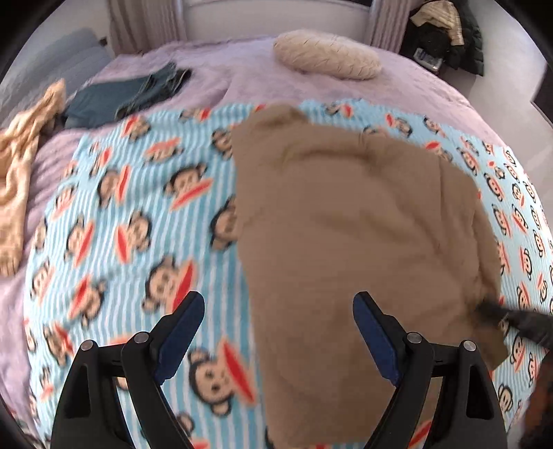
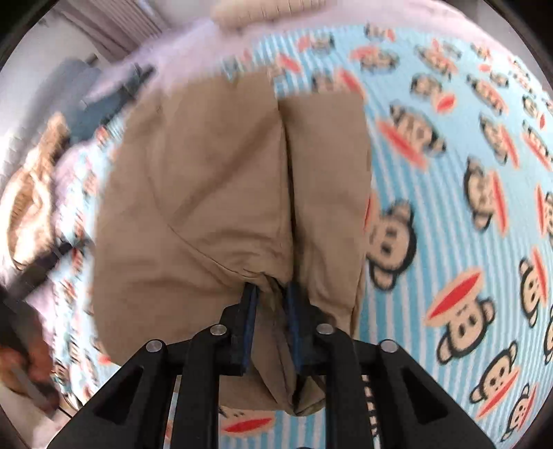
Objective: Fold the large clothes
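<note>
A tan garment (image 1: pixel 359 224) lies folded on a blue striped monkey-print blanket (image 1: pixel 138 207) on the bed. My left gripper (image 1: pixel 278 304) is open and empty, hovering just above the garment's near left edge. My right gripper (image 2: pixel 271 293) is shut on a bunched near edge of the tan garment (image 2: pixel 214 179), with cloth pinched between its blue pads. The right gripper's tip also shows in the left wrist view (image 1: pixel 497 312) at the garment's right edge.
A dark teal folded garment (image 1: pixel 128 93) and a beige patterned cloth (image 1: pixel 20 165) lie at the far left on the lilac bedcover (image 1: pixel 242 79). A cream pillow (image 1: pixel 328 55) sits at the head. Dark clothes (image 1: pixel 446 31) are piled at the back right.
</note>
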Tool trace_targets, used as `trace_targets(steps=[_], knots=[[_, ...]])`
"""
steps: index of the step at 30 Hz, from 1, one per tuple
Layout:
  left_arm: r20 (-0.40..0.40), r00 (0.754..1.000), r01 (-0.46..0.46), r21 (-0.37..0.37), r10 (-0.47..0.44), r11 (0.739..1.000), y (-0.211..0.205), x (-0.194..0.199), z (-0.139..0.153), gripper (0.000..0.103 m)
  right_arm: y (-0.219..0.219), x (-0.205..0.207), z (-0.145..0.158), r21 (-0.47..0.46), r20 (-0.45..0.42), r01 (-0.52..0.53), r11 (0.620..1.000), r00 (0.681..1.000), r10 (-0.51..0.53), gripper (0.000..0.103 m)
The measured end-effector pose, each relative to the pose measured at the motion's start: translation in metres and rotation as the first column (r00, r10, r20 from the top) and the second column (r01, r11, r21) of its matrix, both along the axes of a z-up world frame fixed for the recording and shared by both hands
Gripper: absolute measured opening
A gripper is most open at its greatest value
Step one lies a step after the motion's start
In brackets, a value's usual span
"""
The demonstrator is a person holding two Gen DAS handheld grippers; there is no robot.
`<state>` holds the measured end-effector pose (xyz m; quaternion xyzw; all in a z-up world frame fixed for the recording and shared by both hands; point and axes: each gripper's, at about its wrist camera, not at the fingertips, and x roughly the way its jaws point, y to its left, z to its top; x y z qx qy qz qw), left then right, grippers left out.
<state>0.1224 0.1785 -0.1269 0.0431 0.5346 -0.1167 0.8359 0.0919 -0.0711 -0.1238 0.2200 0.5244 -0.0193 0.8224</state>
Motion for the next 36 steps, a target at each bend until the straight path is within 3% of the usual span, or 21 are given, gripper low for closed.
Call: trace_targets(steps=[1, 2, 3, 5, 7, 8, 9, 12, 15, 19, 25, 32, 36], knots=[[-0.028, 0.999, -0.018, -0.002, 0.018, 1.0, 0.006, -0.003, -0.007, 0.088, -0.005, 0.004, 0.007, 0.02, 0.024, 0.015, 1.0, 1.0, -0.016, 0.034], [-0.039, 0.999, -0.027, -0.009, 0.027, 1.0, 0.009, -0.004, -0.011, 0.088, -0.011, 0.011, 0.013, 0.052, 0.043, 0.03, 0.998, 0.999, -0.032, 0.053], [-0.046, 0.998, -0.039, -0.021, 0.038, 0.999, 0.012, -0.005, -0.014, 0.088, -0.017, 0.019, 0.015, 0.088, 0.06, 0.043, 0.995, 0.997, -0.048, 0.064], [-0.05, 0.997, -0.051, -0.031, 0.05, 0.998, 0.012, -0.006, -0.018, 0.088, -0.023, 0.036, 0.017, 0.121, 0.071, 0.062, 0.991, 0.995, -0.071, 0.064], [-0.052, 0.997, -0.054, -0.027, 0.053, 0.998, 0.009, -0.006, -0.022, 0.088, -0.023, 0.057, 0.008, 0.13, 0.046, 0.064, 0.989, 0.996, -0.071, 0.057], [-0.054, 0.997, -0.055, -0.025, 0.053, 0.998, 0.008, -0.005, -0.024, 0.088, -0.022, 0.066, -0.001, 0.124, 0.013, 0.076, 0.989, 0.997, -0.078, 0.031], [-0.059, 0.997, -0.054, -0.025, 0.052, 0.998, 0.006, -0.006, -0.028, 0.088, -0.022, 0.075, -0.012, 0.108, -0.033, 0.092, 0.99, 0.995, -0.089, 0.02], [-0.067, 0.997, -0.048, -0.027, 0.046, 0.998, 0.004, -0.003, -0.034, 0.091, -0.028, 0.087, -0.045, 0.095, -0.098, 0.116, 0.989, 0.989, -0.107, 0.014], [-0.087, 0.995, -0.046, -0.044, 0.042, 0.998, 0.002, 0.002, -0.038, 0.097, -0.035, 0.092, -0.065, 0.128, -0.119, 0.135, 0.983, 0.986, -0.12, 0.013], [-0.104, 0.993, -0.054, -0.045, 0.049, 0.998, 0.0, 0.005, -0.04, 0.097, -0.031, 0.093, -0.062, 0.093, -0.117, 0.103, 0.99, 0.989, -0.092, 0.014], [-0.106, 0.992, -0.075, -0.028, 0.071, 0.997, 0.003, 0.002, -0.035, 0.097, -0.028, 0.077, -0.037, 0.036, -0.112, 0.097, 0.995, 0.989, -0.093, 0.015], [-0.107, 0.991, -0.08, -0.017, 0.078, 0.997, 0.004, -0.001, -0.027, 0.097, -0.022, 0.028, 0.006, -0.007, -0.065, 0.104, 0.995, 0.992, -0.104, 0.018], [-0.109, 0.991, -0.074, -0.014, 0.072, 0.997, 0.002, -0.005, -0.022, 0.097, -0.014, -0.001, 0.016, -0.008, -0.069, 0.101, 0.995, 0.992, -0.102, 0.018]])
